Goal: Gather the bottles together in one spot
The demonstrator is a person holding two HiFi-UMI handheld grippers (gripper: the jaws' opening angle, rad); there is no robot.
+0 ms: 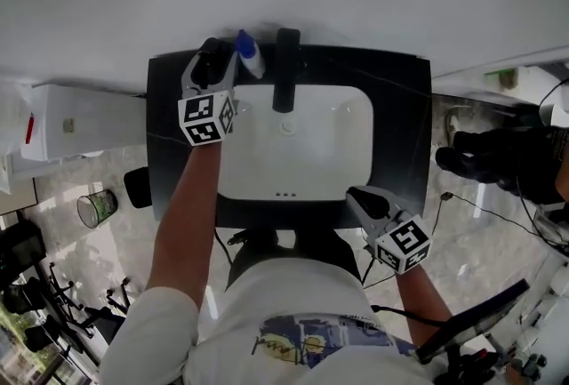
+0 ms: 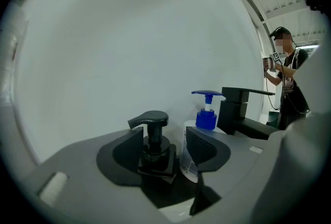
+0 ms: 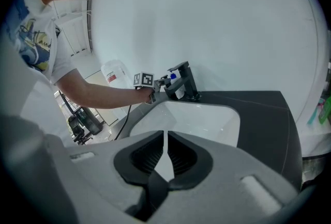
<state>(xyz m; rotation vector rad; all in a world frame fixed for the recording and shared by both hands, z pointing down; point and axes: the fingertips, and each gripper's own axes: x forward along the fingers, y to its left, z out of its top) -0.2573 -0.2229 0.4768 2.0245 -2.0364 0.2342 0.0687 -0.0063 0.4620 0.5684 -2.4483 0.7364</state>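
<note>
**A:** Which step is in hand?

**B:** I judge the setting down is almost finished. The left tool has its jaws wide apart. The black pump bottle stands between them, and the pads do not press it. It is on the dark bench by the wall, just beside the blue-pump bottle, left of the faucet.

**A:** And next?

**B:** Draw the tool straight back, without catching the pump head. The right tool is closed together, empty, near the white basin.

**A:** Materials?

**B:** The black bottle is matte with squarish shoulders. The other is round and white, with a label.
</note>
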